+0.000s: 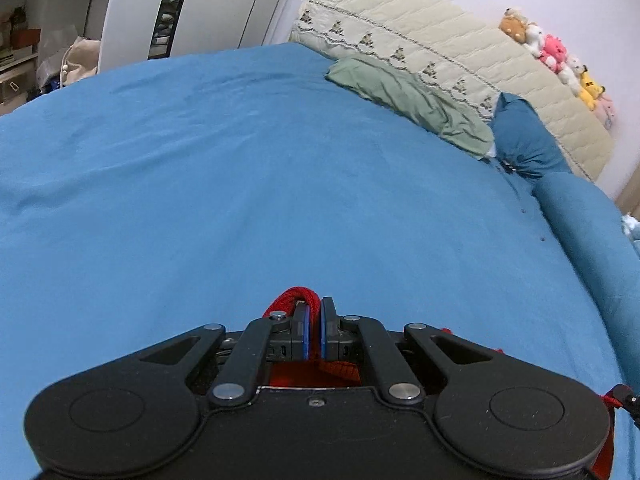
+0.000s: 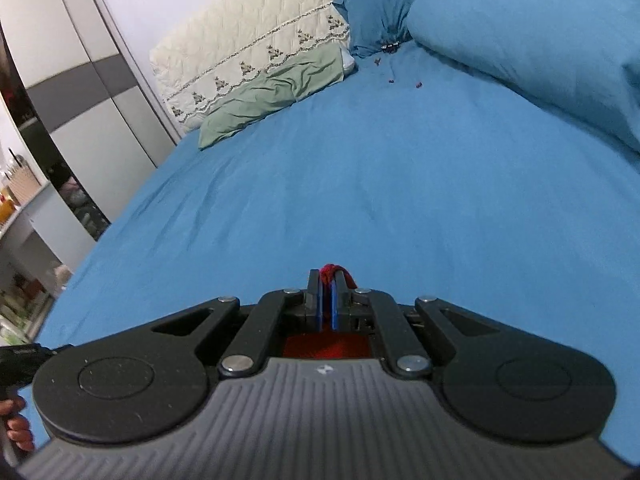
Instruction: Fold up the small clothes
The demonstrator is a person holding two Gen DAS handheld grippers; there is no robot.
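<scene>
Tongs both pinched on red knit garment: left tongs [image 1: 314,330] and right tongs [image 2: 327,300] grip bunched edges; cloth hangs beneath us, above blue bed [image 1: 240,200]; uneven tension may slip one corner.

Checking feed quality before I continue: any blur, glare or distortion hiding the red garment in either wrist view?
Left wrist view: sharp, evenly lit, no glare; fisheye bows the blue bedsheet; the left gripper body hides most of the red garment. Right wrist view: equally sharp, wardrobe edges curve; the right gripper covers most of the red.
</scene>
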